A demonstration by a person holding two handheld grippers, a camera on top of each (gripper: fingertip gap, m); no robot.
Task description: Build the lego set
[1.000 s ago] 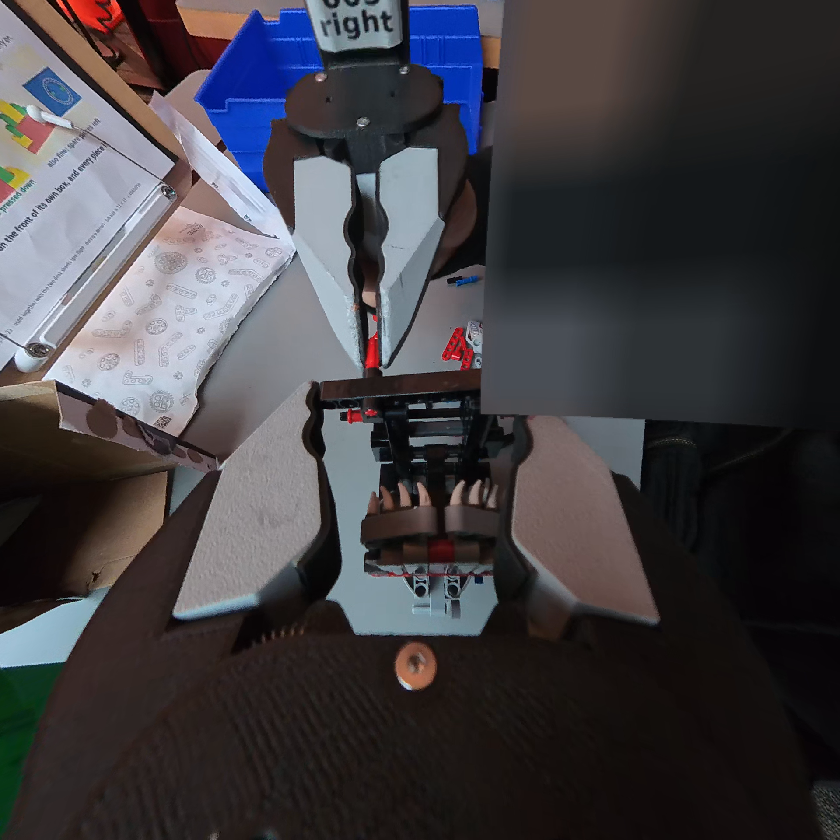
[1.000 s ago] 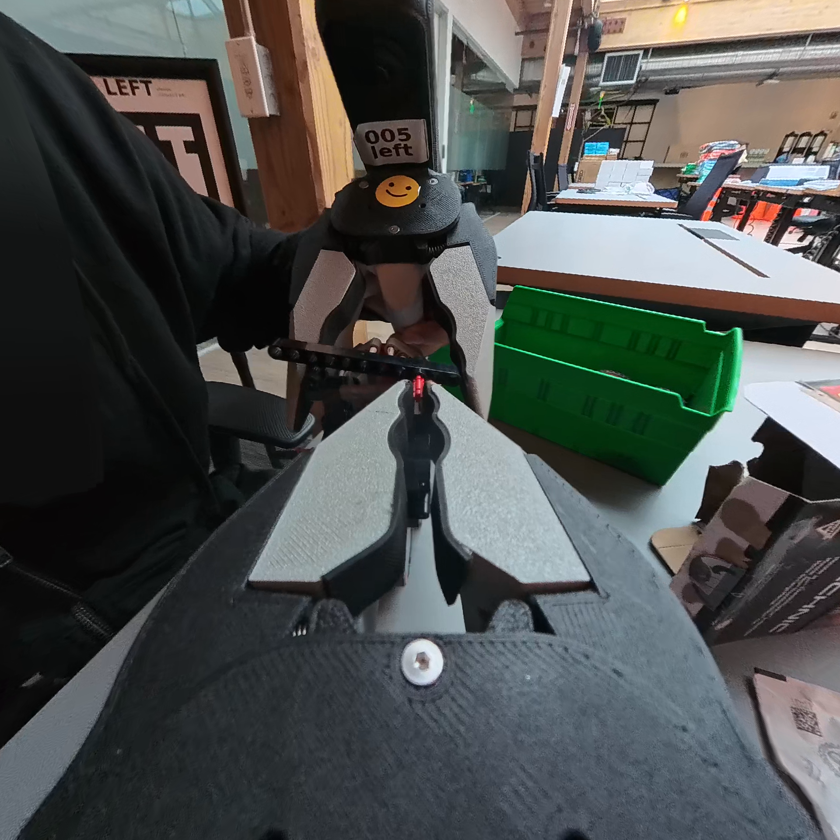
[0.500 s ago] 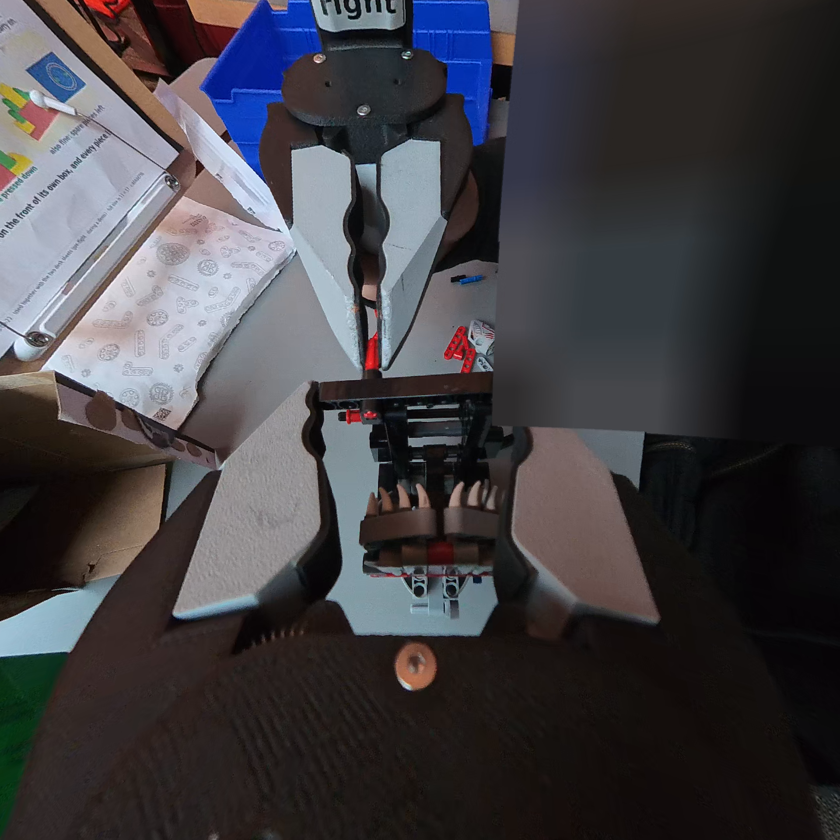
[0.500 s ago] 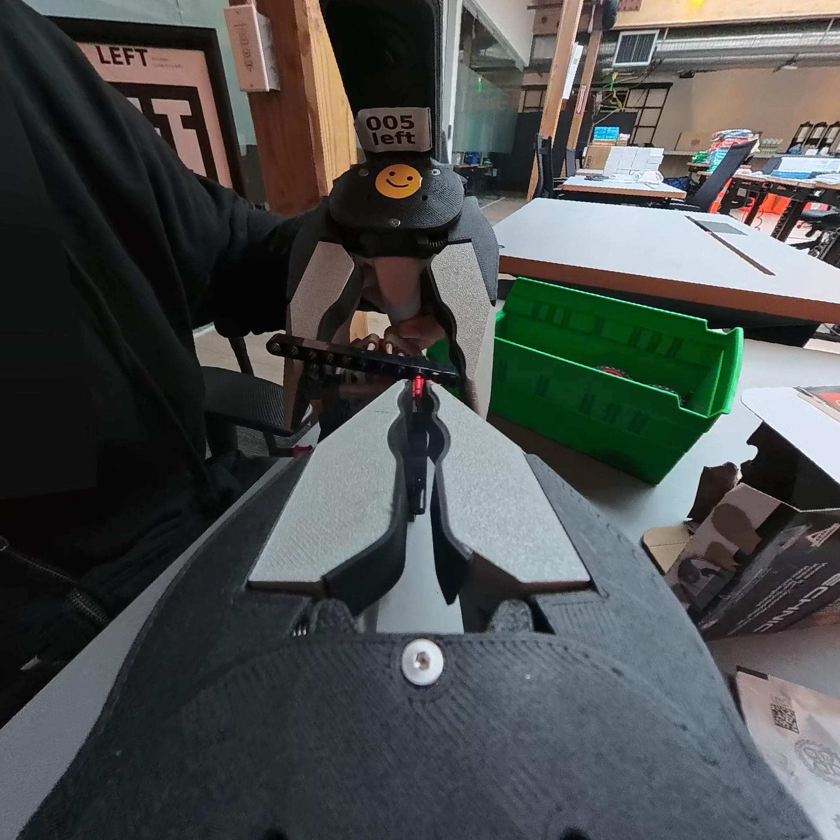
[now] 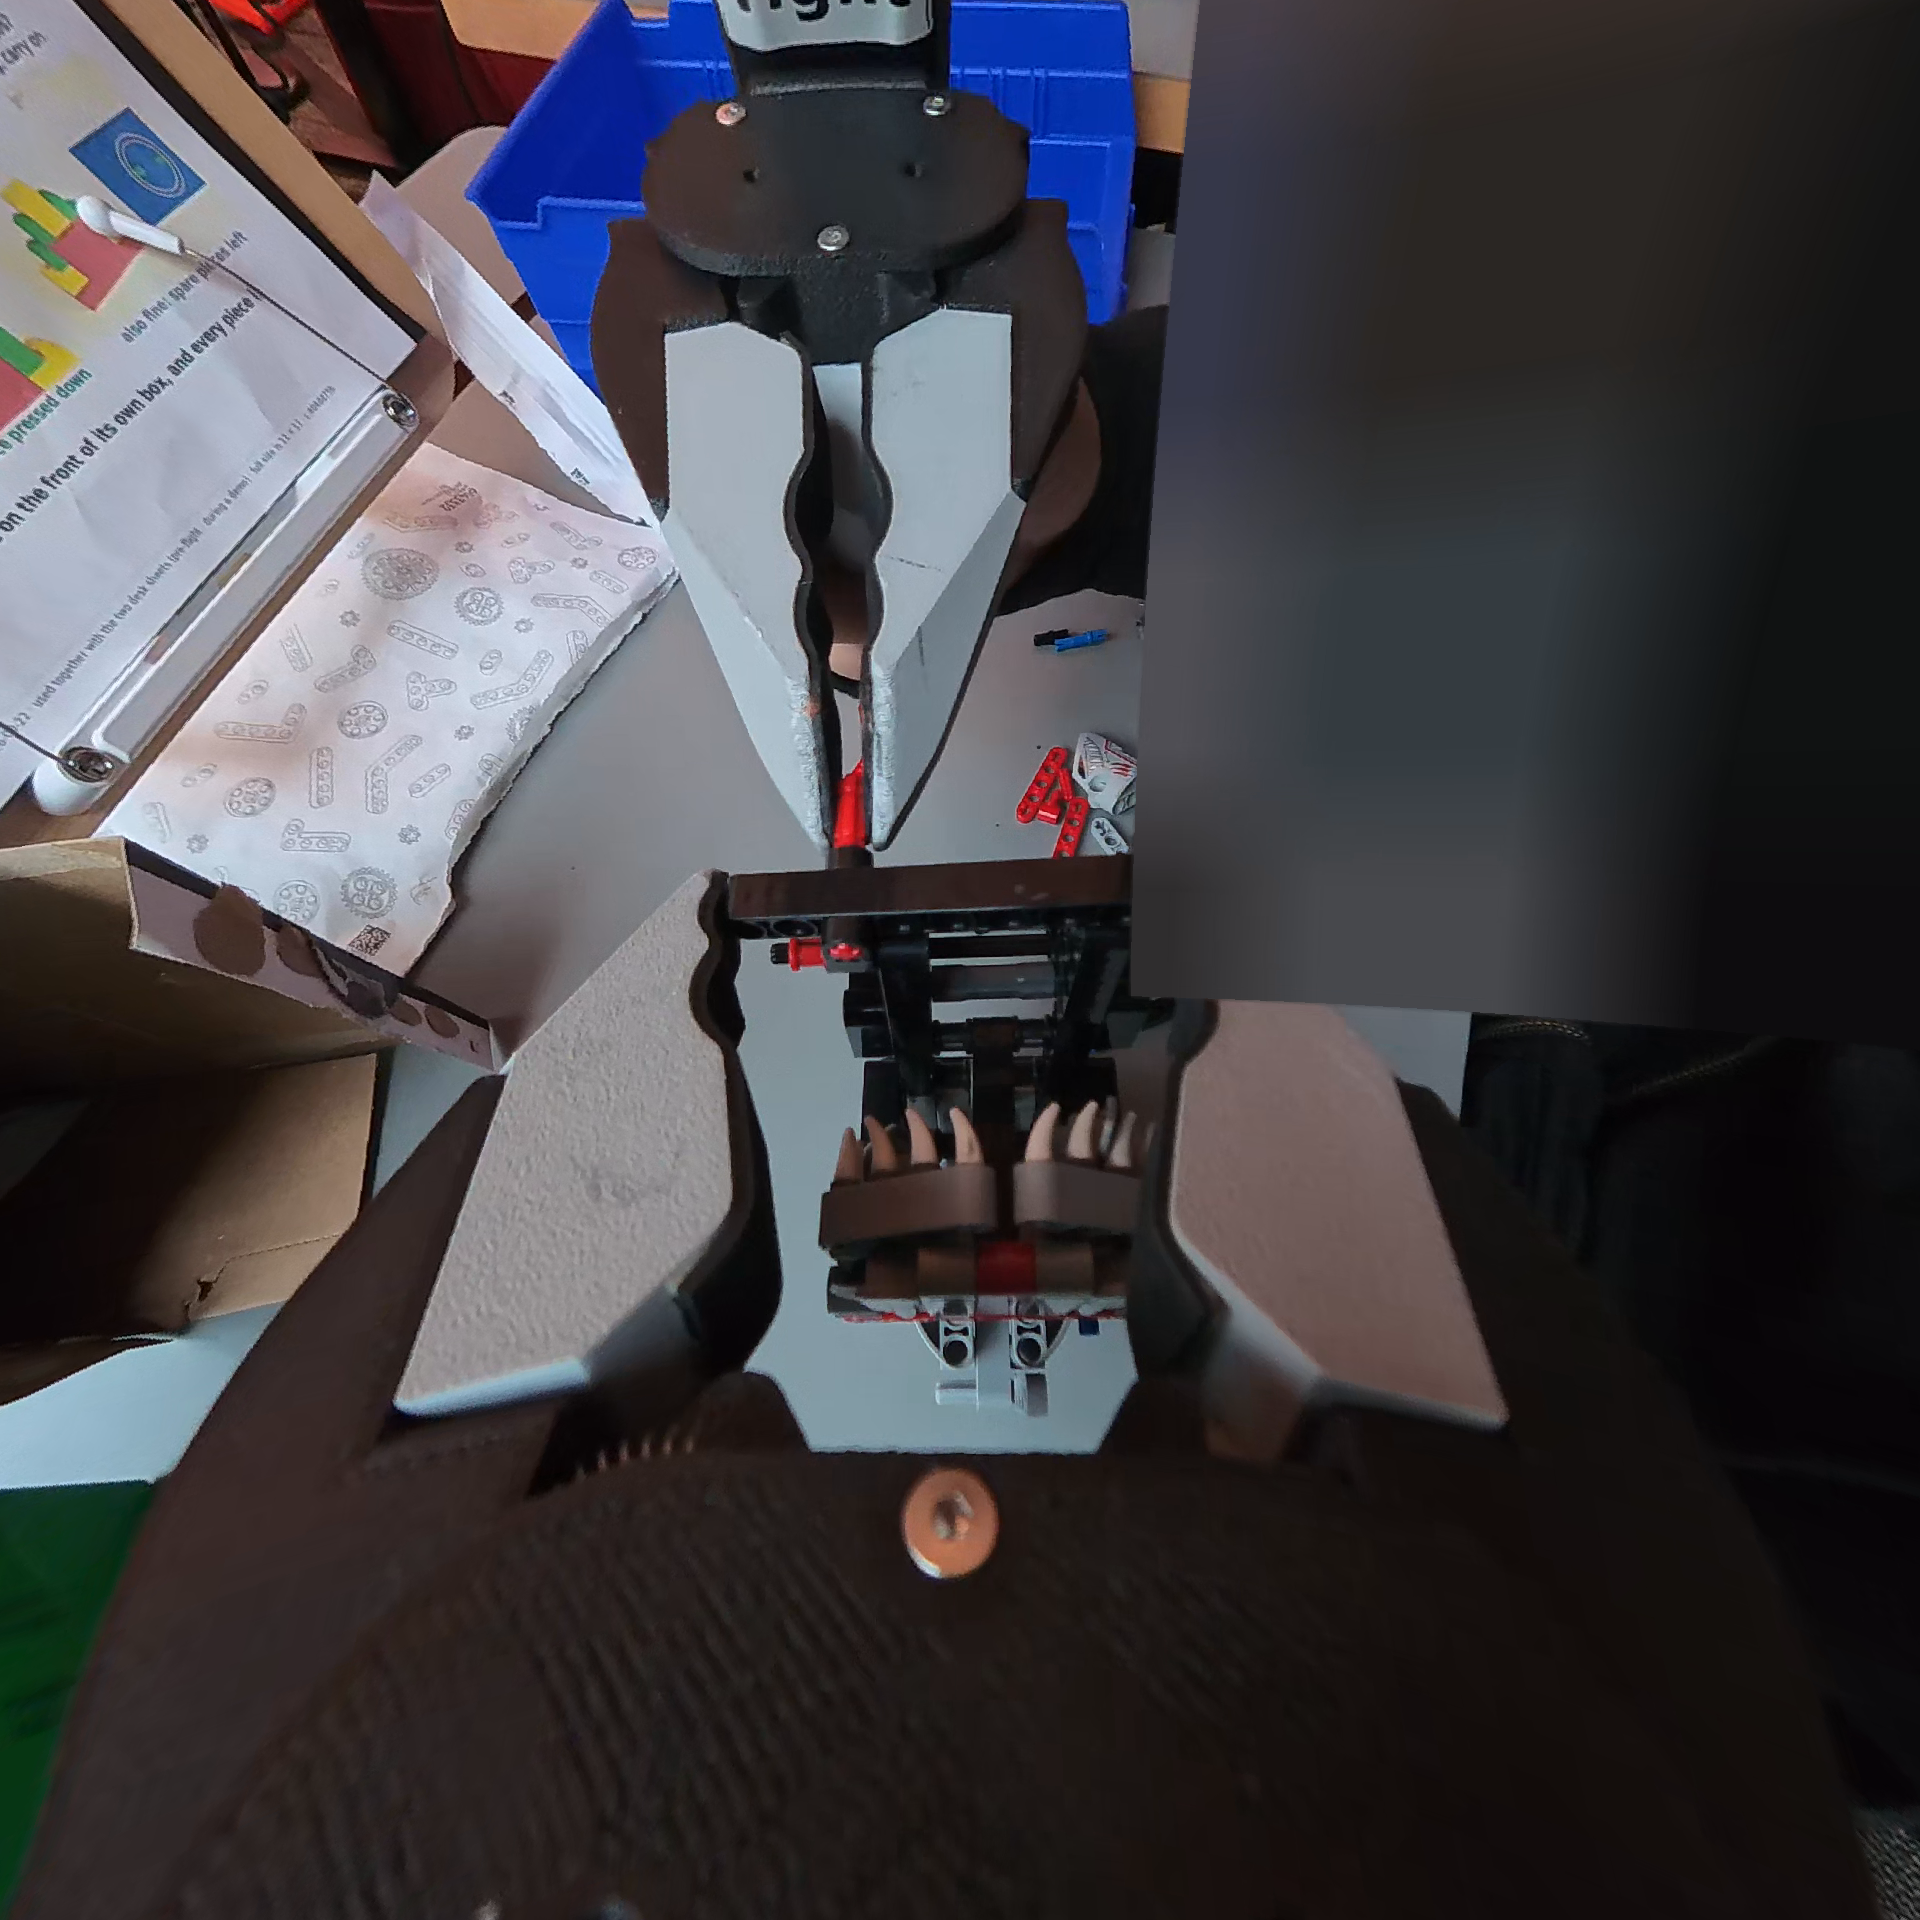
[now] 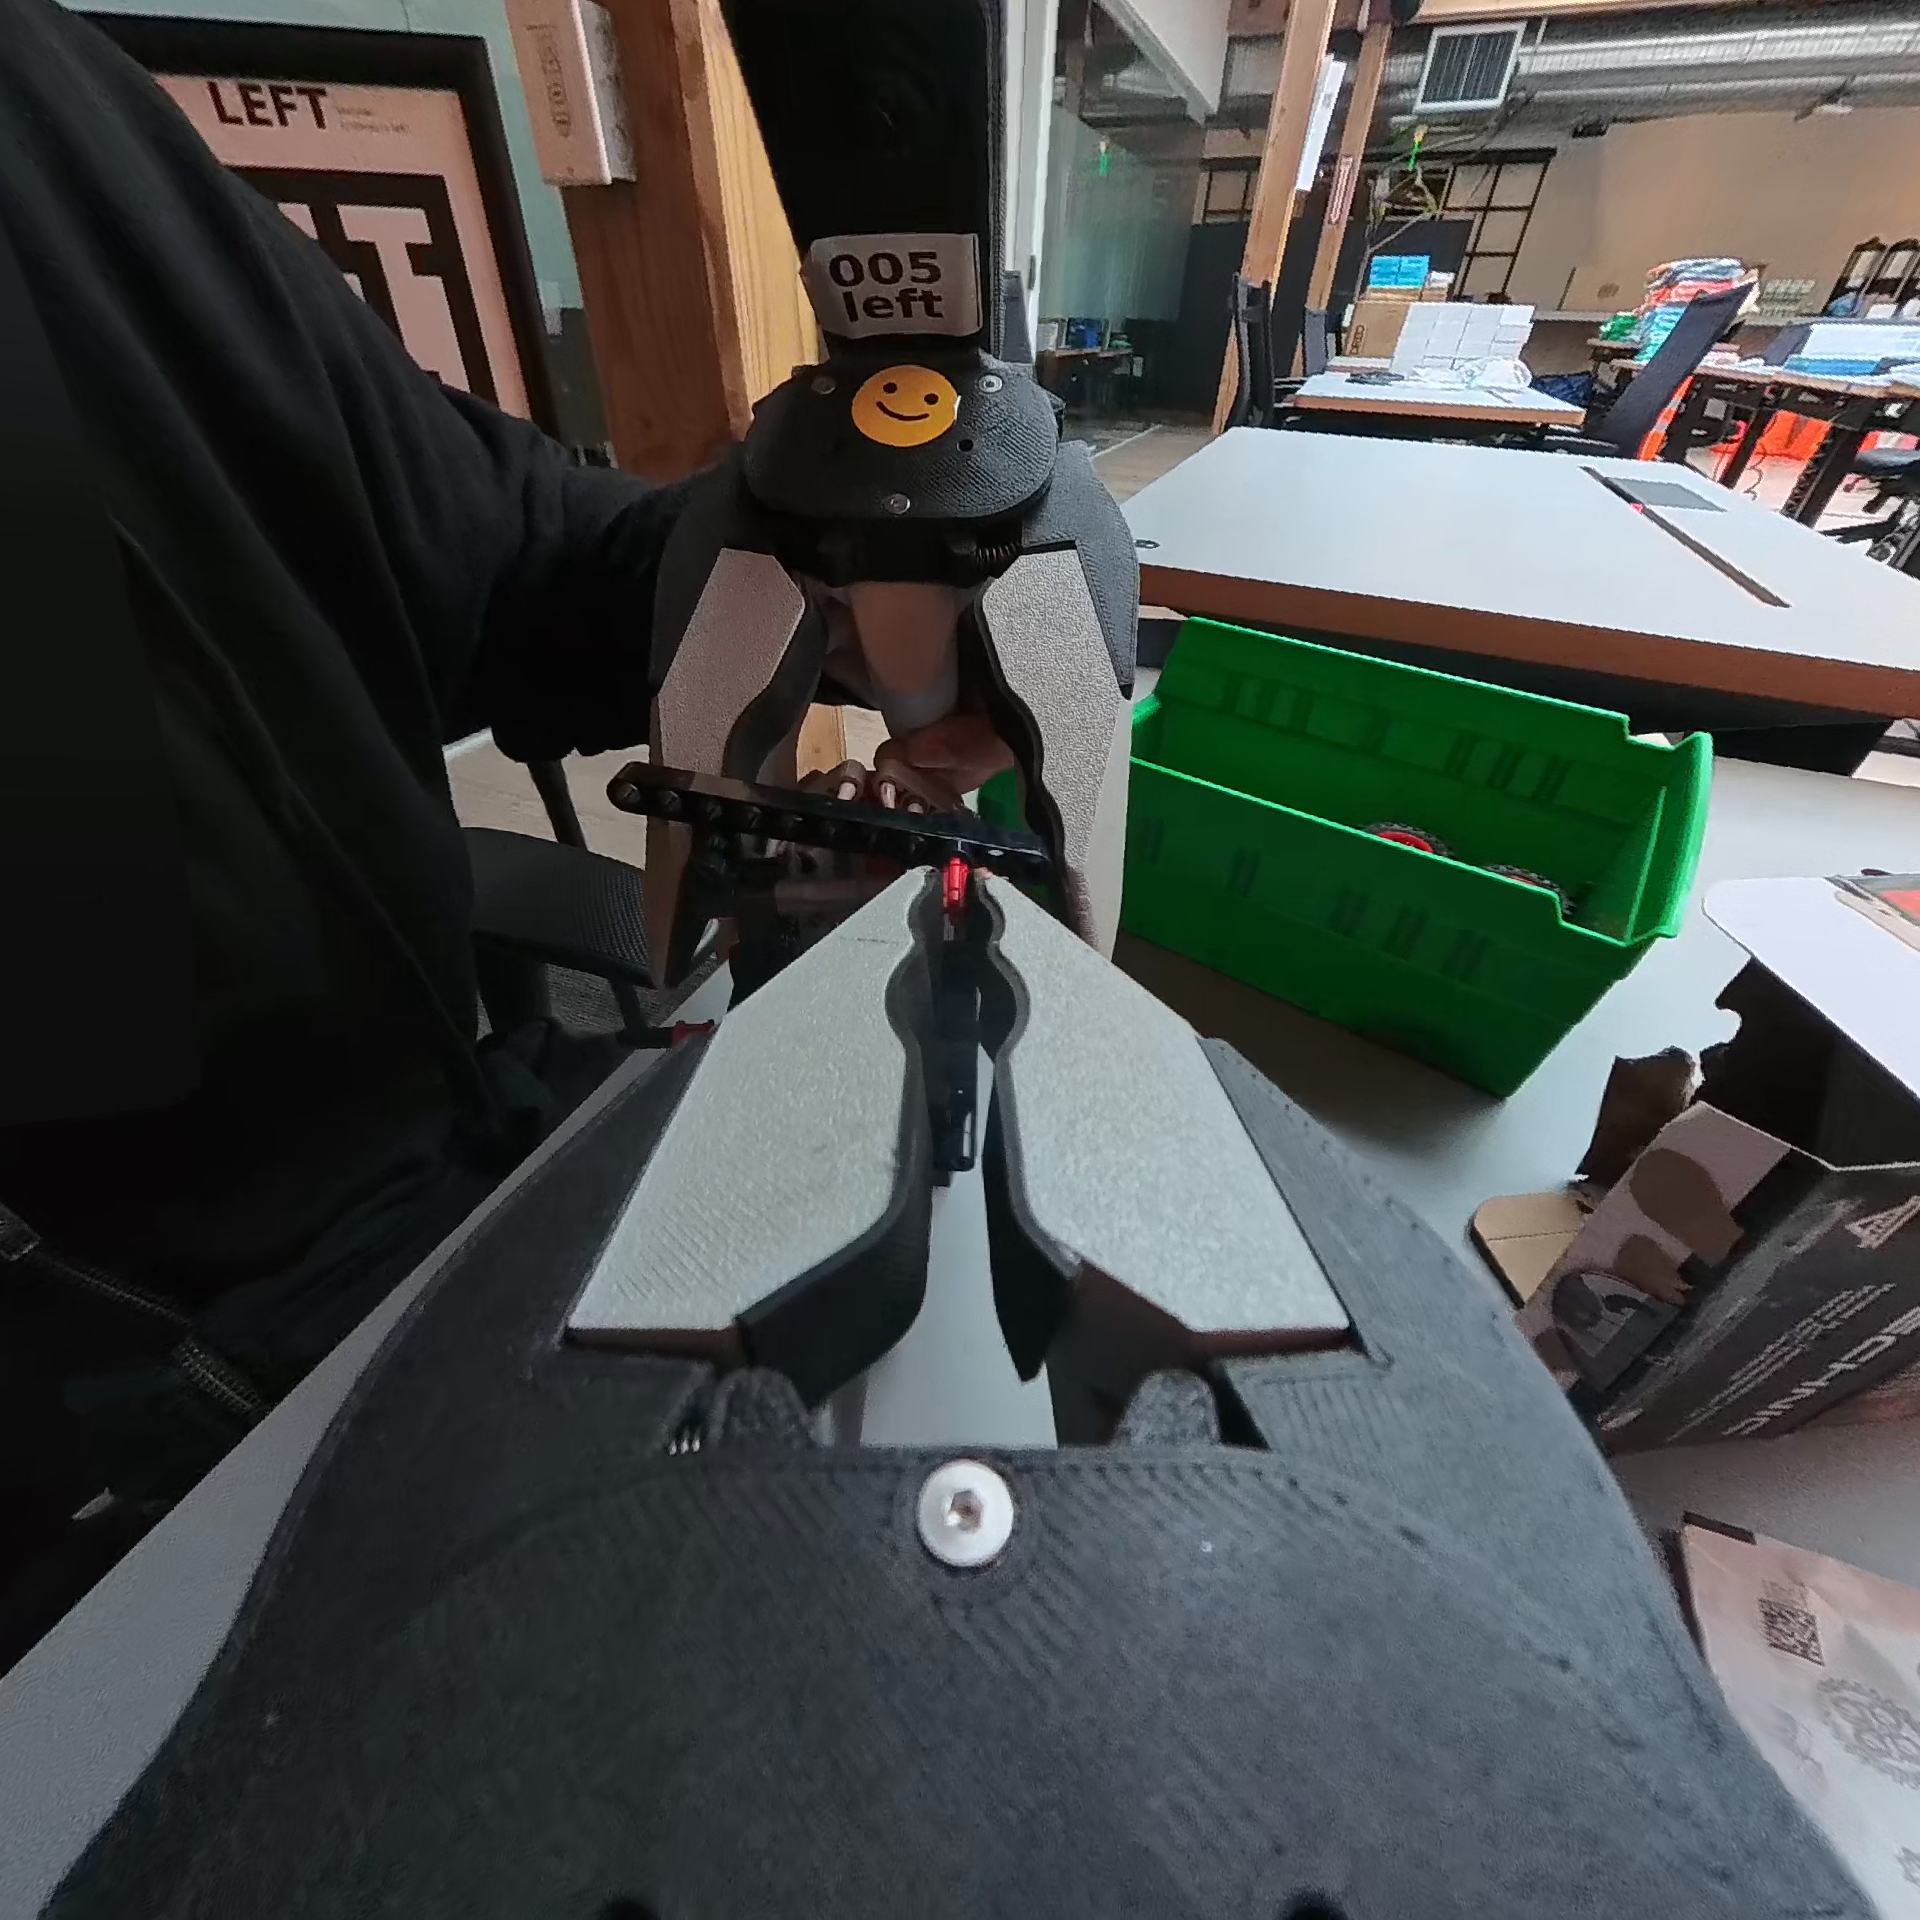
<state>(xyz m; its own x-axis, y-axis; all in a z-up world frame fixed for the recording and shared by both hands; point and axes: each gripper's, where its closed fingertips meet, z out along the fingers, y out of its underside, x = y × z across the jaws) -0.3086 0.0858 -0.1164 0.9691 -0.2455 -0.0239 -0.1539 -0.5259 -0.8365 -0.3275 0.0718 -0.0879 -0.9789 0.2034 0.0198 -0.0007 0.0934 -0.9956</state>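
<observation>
The lego model (image 5: 977, 1153), a black frame with a brown toothed jaw, sits between the fingers of my left gripper (image 5: 935, 935), which is shut on it and holds it above the grey table. A long black beam (image 5: 935, 894) runs across the model's far end. My right gripper (image 5: 852, 831) comes from the opposite side, shut on a thin red pin (image 5: 850, 805) whose tip touches that beam. In the right wrist view the right gripper (image 6: 954, 894) holds the red pin (image 6: 951, 878) against the beam (image 6: 810, 821), which the left gripper (image 6: 873, 894) holds.
A blue bin (image 5: 582, 156) stands behind the right gripper. A green bin (image 6: 1351, 894) holds wheels. A torn cardboard box (image 5: 156, 1039) and a printed paper bag (image 5: 416, 675) lie left. Loose red and grey pieces (image 5: 1070, 800) lie on the table. A person in a black sleeve (image 6: 260, 623) is close. Left and right tips are no more than a few centimetres apart.
The right gripper has shifted slightly, with the red pin's tip still at the black beam. Both grips are unchanged.
</observation>
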